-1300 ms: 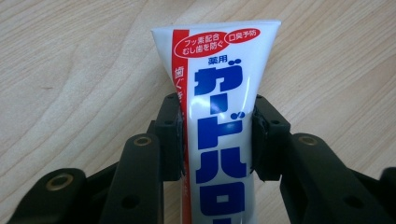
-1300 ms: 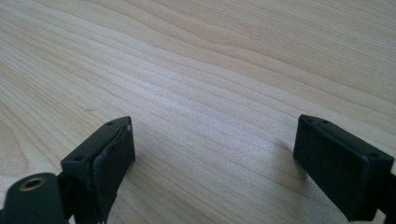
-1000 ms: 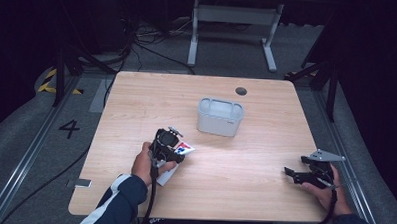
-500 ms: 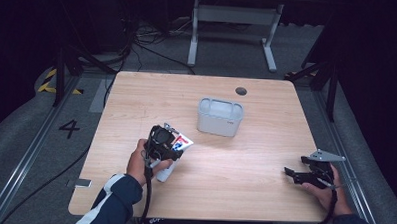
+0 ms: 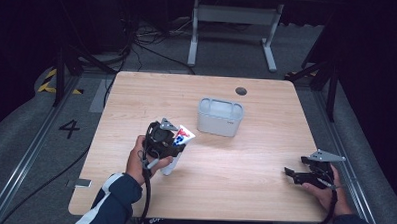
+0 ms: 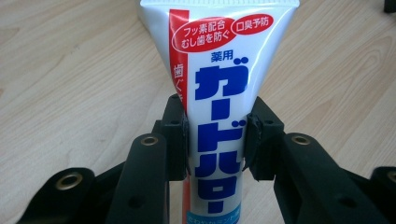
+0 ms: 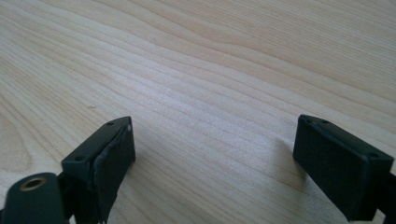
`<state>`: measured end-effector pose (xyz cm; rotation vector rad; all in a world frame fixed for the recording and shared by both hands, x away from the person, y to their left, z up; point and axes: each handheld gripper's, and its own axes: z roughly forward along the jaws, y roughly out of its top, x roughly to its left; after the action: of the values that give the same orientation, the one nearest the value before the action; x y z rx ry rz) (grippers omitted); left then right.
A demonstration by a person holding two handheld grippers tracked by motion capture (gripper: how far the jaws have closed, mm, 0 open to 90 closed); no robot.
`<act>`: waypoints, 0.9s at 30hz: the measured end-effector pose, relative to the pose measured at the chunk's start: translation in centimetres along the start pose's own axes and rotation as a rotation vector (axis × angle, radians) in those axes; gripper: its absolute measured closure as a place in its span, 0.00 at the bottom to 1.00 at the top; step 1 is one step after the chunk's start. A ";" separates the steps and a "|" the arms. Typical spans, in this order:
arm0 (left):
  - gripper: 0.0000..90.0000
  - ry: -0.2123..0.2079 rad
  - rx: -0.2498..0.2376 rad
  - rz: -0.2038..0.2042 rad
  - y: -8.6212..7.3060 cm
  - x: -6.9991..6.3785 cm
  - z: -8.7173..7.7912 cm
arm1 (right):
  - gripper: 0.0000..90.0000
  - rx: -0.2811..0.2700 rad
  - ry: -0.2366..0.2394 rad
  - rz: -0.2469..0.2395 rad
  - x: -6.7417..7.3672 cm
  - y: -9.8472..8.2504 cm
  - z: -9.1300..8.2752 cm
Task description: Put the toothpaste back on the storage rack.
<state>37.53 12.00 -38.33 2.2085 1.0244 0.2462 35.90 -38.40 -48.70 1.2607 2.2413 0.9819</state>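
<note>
At lower left of the high view, the left gripper (image 5: 171, 143) tilts up off the counter (image 5: 245, 158), its fingers (image 6: 175, 135) pinching a glossy white toothpaste tube (image 6: 219, 84) printed blue and red. A grey rounded bin (image 5: 220, 116) sits mid-frame. Lower right, the right gripper (image 5: 293, 175) lies low, fingers (image 7: 109, 158) spread over pale woodgrain.

L tool (image 5: 171, 141) clamped tight, R tool (image 5: 290, 174) jaws wide apart.

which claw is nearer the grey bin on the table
Left. The left claw, shut on the toothpaste tube, sits just beside the grey bin. The right claw rests open near the table's right edge, well away.
</note>
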 end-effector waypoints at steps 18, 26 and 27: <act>0.73 -0.033 -0.179 0.016 3.3 0.2 -1.9 | 0.14 0.001 0.004 -0.001 0.0 0.0 0.0; 0.73 -0.026 -0.241 0.060 5.1 -0.3 -2.4 | 0.14 -0.001 0.004 -0.002 0.0 -0.1 -0.1; 0.73 -0.023 -0.249 0.071 5.4 -0.4 -2.5 | 0.14 -0.001 0.004 -0.002 0.0 -0.1 -0.1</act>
<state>39.47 10.49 -32.90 2.0181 0.8546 0.3595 35.83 -38.43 -48.70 1.2571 2.2441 0.9861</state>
